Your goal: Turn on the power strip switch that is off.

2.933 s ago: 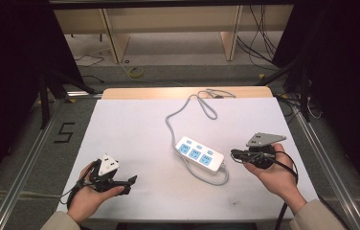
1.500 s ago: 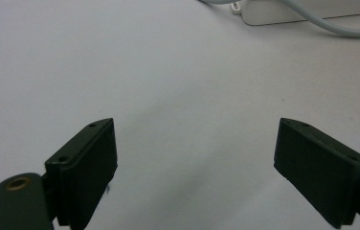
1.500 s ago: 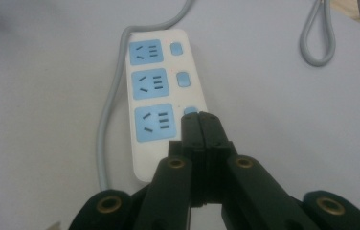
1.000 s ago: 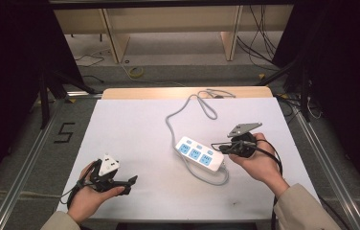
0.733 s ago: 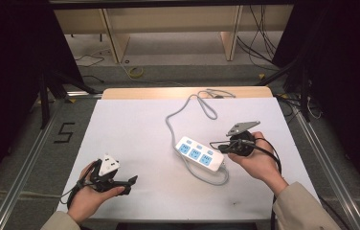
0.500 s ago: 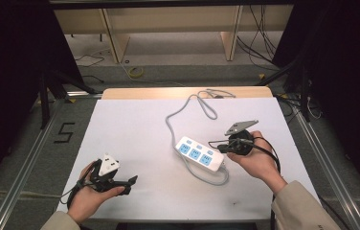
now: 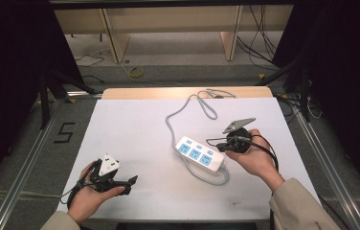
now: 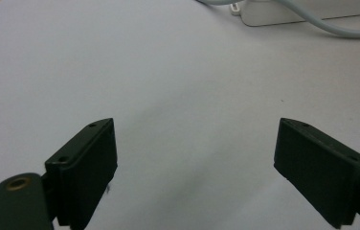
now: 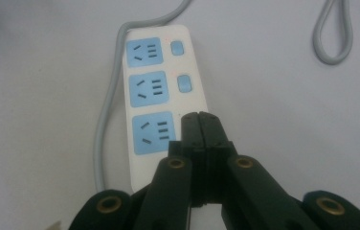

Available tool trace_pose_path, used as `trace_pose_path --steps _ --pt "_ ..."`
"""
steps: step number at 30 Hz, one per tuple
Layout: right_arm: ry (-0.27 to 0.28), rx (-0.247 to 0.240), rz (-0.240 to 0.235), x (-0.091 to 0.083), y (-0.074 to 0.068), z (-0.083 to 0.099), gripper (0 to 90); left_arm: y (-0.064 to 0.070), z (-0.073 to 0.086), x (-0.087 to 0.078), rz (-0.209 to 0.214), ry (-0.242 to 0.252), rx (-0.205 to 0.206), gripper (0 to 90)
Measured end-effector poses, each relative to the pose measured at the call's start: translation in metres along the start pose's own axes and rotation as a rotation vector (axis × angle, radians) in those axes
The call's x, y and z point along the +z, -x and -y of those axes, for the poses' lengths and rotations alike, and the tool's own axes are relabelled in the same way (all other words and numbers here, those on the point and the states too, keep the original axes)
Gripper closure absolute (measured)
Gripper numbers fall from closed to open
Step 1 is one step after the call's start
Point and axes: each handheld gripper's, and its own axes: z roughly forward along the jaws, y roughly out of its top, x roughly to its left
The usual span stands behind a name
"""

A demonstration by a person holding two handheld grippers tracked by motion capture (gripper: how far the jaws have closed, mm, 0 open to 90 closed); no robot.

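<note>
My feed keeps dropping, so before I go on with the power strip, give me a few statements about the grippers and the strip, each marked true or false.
1. The right gripper has its jaws pressed together over the power strip, at the spot beside the nearest socket. True.
2. The left gripper is shut. False: its jaws stand wide apart over bare white table.
3. The power strip has three blue sockets. True.
4. A plug sits in the middle socket. False: all three sockets are unoccupied.
5. The strip's grey cable runs toward the far edge of the table. True.
6. The left gripper touches the strip. False: it is held near the table's front left, well apart from it.
</note>
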Motion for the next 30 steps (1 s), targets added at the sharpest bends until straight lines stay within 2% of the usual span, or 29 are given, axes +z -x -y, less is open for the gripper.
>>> trace_pose_path --steps 30 --pt "-0.057 -0.008 -0.001 0.015 0.004 -0.011 90.0 0.000 0.000 0.000 0.000 0.001 0.003 14.5"
